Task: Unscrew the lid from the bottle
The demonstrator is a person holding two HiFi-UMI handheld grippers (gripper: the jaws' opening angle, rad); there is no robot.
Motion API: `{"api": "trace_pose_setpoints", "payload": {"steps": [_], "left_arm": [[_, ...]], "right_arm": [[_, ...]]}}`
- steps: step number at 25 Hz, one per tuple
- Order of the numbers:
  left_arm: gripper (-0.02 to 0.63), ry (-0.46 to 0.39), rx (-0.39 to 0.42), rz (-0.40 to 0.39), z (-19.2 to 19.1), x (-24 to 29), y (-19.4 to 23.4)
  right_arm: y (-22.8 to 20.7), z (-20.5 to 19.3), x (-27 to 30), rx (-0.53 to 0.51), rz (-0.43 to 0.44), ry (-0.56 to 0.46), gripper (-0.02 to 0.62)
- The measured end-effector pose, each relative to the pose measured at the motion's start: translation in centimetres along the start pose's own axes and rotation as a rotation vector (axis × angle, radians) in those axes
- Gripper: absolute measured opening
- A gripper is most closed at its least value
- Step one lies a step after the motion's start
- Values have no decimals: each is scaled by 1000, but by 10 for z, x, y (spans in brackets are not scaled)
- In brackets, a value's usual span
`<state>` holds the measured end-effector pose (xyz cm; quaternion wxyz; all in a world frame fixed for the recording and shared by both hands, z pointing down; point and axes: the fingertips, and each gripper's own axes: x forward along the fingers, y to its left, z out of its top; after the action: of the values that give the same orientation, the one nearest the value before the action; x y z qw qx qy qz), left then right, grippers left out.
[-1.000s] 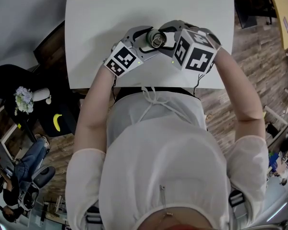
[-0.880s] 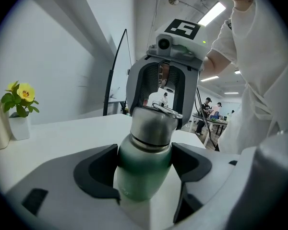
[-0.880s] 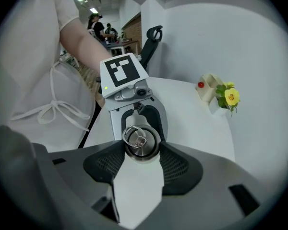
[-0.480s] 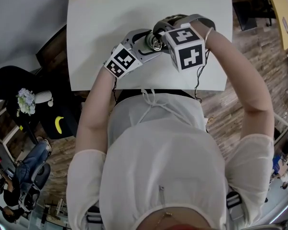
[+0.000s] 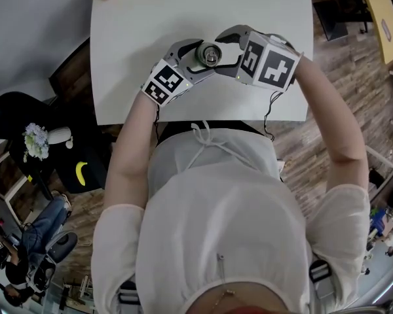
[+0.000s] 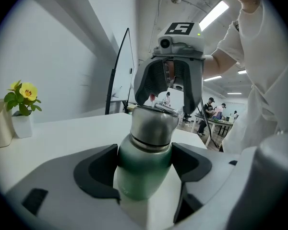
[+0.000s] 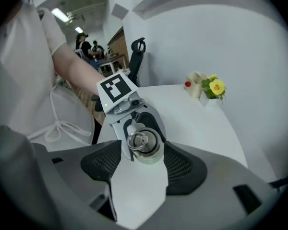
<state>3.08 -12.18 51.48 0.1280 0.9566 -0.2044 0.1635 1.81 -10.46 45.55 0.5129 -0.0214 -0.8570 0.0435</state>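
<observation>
- Head view: a bottle point(image 5: 208, 55) stands on the white table point(image 5: 137, 18) and is seen end-on from above, so its body is hidden. It is met from opposite sides by the left gripper point(image 5: 198, 60) and the right gripper point(image 5: 225, 50).
- Left gripper view: the left claw is pressed on the green body from both sides, just below the steel lid point(image 6: 153, 124). The base is cut off by the claw. The right claw's tips are seen at the lid's top, though contact cannot be settled here.
- Right gripper view: the right claw is pinched on the lid at its very tips, with the lid's ring point(image 7: 137, 139) turned toward the camera. The seam between lid and body is hidden.
- Step in hand, as judged: the lid is to be turned while the body is kept clamped, so the bottle is not spun with it. The right hold looks shallow; it is best kept square to the bottle's axis so that slipping is avoided. How far the lid is loosened cannot be made out.
</observation>
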Motion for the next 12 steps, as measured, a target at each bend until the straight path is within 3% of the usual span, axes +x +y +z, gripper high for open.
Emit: {"api": "trace_pose_setpoints", "payload": {"steps": [5,8,12], "left_arm": [[368,3,-2,1,1,0,0],[368,-2,-5,2,3,0,-1],[368,-4,-9,4,2,0,-1]], "right_arm": [[-1,8,5,263,-50,-65,290],[-4,5,11,394,-98,-34,285],[-8,-4,22,460,-126,-2,261]]}}
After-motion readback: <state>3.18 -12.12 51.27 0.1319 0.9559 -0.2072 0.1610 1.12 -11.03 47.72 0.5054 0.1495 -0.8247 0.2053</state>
